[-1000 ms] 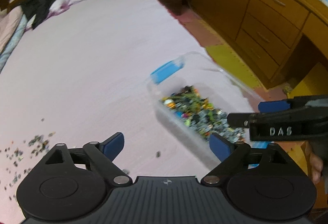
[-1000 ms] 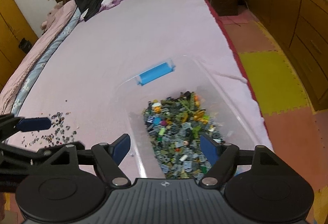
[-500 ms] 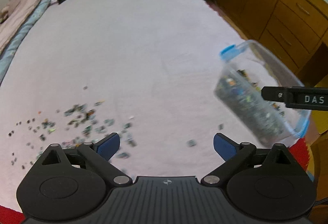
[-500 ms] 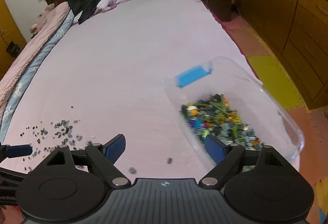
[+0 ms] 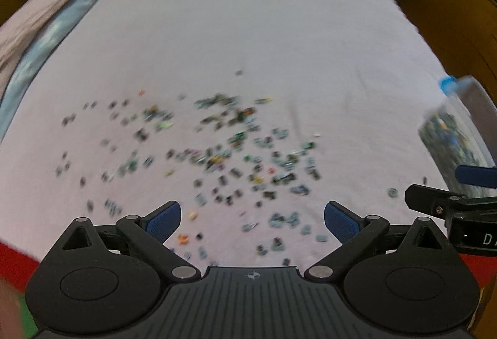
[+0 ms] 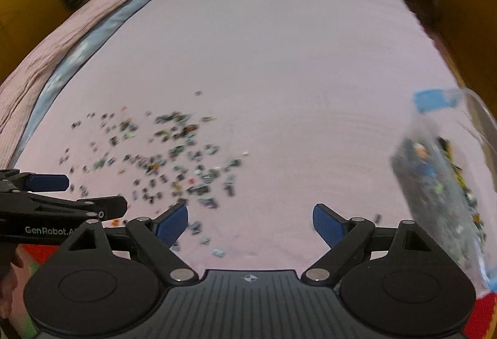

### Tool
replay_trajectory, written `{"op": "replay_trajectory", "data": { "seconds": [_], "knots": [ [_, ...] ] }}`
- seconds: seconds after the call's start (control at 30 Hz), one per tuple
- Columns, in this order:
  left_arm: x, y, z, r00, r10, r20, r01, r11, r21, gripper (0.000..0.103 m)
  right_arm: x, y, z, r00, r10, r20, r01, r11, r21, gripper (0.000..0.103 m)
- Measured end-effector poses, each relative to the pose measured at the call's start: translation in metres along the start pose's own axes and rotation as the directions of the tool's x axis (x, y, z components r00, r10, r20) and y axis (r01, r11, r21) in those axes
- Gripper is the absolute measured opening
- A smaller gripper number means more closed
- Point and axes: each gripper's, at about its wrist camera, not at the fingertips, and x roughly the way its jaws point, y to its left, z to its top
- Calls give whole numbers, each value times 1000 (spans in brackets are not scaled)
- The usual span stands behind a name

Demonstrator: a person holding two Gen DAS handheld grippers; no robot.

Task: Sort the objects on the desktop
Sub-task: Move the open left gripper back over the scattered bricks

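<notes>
Many small coloured toy bricks (image 5: 223,152) lie scattered on the pink bed sheet, ahead of and between my left gripper's fingers; they also show in the right wrist view (image 6: 174,159). A clear plastic box (image 6: 441,183) with a blue clip, part full of bricks, stands at the bed's right side; it shows in the left wrist view (image 5: 456,137) too. My left gripper (image 5: 251,219) is open and empty, low over the scatter. My right gripper (image 6: 250,222) is open and empty, right of the scatter and left of the box. Both views are blurred.
The pink bed sheet (image 6: 279,59) stretches ahead to pillows and dark clothes at the headboard. A folded blue and pink quilt (image 6: 77,41) runs along the left. Wooden cabinets (image 5: 459,13) stand to the right, past the bed's edge.
Both grippers have swung left, from over the box to the scattered bricks. The box has slid to the right edge of both views. Both stay open.
</notes>
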Motion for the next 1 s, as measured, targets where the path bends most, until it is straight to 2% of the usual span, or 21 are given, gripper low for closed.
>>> {"op": "replay_trajectory", "data": {
  "seconds": [0.13, 0.33, 0.47, 0.57, 0.7, 0.83, 1.0],
  "knots": [
    [7, 18, -17, 999, 43, 0, -43, 998, -48, 100, 20, 23, -6, 999, 47, 7, -47, 999, 2, 92],
    [24, 48, -31, 997, 76, 13, -75, 995, -73, 100, 57, 30, -24, 999, 52, 0, -52, 999, -2, 92],
    [45, 76, -36, 994, 70, 80, -66, 997, -49, 100, 82, 42, -37, 994, 28, 102, -26, 999, -20, 92],
    [70, 100, -39, 995, 55, 78, -52, 998, -37, 101, 103, 56, -42, 989, -27, 142, 29, 999, -14, 92],
    [91, 129, -41, 997, 35, 69, -28, 996, -90, 101, 123, 78, -48, 988, -41, 147, 43, 999, -12, 92],
    [109, 152, -46, 999, 25, 40, -17, 982, -187, 102, 147, 102, -54, 991, -9, 135, 21, 996, -84, 92],
    [138, 166, -56, 998, 57, 39, -47, 971, -236, 102, 165, 107, -66, 979, 41, 198, -12, 989, -146, 92]
  ]
}}
